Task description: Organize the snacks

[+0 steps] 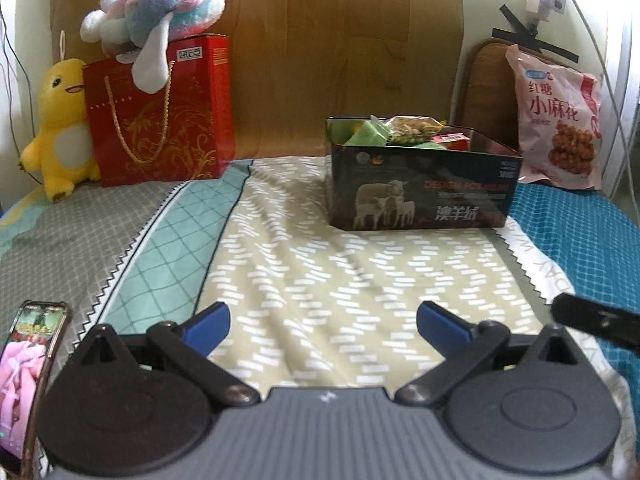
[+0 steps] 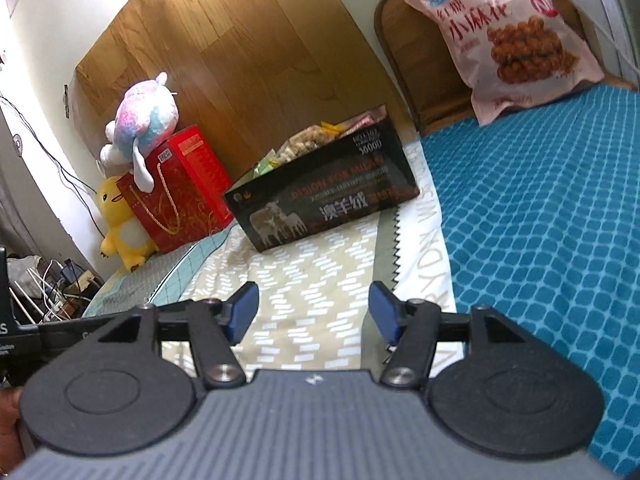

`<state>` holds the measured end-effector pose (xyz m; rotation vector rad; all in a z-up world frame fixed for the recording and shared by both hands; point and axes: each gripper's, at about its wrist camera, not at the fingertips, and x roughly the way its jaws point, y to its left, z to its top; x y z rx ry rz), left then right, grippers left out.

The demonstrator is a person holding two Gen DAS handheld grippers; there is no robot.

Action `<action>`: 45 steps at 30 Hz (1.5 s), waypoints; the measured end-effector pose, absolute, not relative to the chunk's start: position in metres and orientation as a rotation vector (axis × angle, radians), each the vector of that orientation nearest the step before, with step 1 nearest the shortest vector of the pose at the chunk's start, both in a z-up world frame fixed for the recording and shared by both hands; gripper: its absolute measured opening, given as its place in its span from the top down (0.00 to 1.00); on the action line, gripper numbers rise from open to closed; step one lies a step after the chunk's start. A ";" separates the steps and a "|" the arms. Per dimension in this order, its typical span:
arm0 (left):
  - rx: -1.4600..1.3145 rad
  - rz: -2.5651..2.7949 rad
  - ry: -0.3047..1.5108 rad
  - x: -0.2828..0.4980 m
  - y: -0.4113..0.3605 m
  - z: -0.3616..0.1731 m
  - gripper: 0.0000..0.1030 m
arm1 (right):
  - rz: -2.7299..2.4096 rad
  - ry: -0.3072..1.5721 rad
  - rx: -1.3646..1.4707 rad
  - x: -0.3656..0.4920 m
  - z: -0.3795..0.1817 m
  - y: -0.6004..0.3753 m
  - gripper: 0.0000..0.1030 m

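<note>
A black open-top box [image 1: 424,196] with sheep printed on its side stands on the bed and holds several snack packets [image 1: 408,130]. It also shows in the right wrist view [image 2: 320,200]. A large pink snack bag [image 1: 558,120] leans against the headboard at the far right; it shows in the right wrist view too [image 2: 508,36]. My left gripper [image 1: 322,326] is open and empty, low over the bedsheet, well short of the box. My right gripper [image 2: 314,308] is open and empty, also short of the box.
A red gift bag [image 1: 160,116] stands at the back left with a pastel plush [image 1: 160,8] on top and a yellow duck plush [image 1: 60,124] beside it. A phone [image 1: 28,376] lies at the near left. Blue patterned bedding [image 2: 540,240] covers the right side.
</note>
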<state>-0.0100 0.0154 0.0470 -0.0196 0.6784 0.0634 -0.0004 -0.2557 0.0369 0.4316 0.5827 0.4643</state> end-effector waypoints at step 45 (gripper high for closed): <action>0.142 0.228 0.643 -0.010 0.023 0.047 0.00 | 0.372 0.510 0.454 -0.017 0.046 -0.254 0.23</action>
